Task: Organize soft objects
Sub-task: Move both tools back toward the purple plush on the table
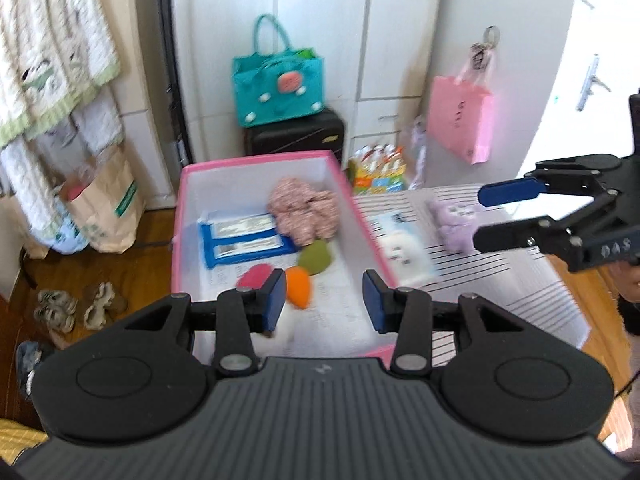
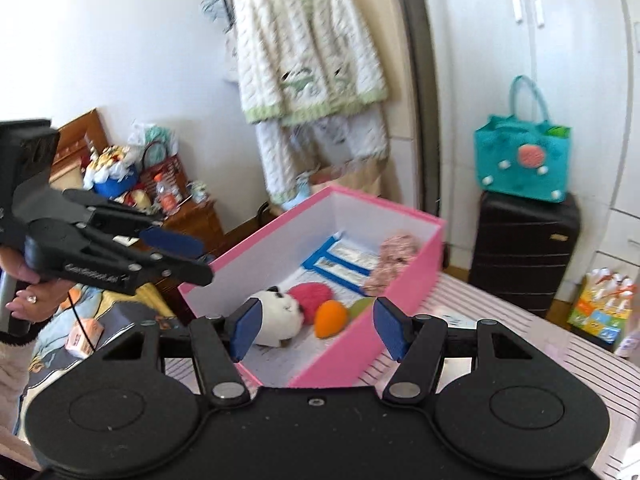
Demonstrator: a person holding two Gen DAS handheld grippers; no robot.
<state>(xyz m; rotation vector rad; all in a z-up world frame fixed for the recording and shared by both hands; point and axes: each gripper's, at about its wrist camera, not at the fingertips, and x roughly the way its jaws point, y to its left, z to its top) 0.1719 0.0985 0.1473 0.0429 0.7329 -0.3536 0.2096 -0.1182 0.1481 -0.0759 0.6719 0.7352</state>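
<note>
Both grippers hang above the pink box (image 1: 182, 216), released and carrying nothing: the left gripper (image 1: 324, 300) has its blue pads apart over the box's near end, and the right gripper (image 2: 316, 328) stands wider, with only air between its fingers. Being empty and raised, they look to be between one drop and the next pick.

That box sits on a striped table (image 1: 532, 280) and serves as the collecting bin. Inside it, at the far end, lies a crumpled pink cloth (image 1: 302, 212) beside two blue packets (image 1: 244, 240); nearer lie a panda toy (image 2: 280, 316), a red plush (image 2: 310, 296), an orange plush (image 1: 298, 286) and a green plush (image 1: 316, 258).

Outside the box, just beside its right wall, a white pack (image 1: 404, 248) and a purple plush toy (image 1: 456, 224) remain on the table, probably next to go in.
</note>
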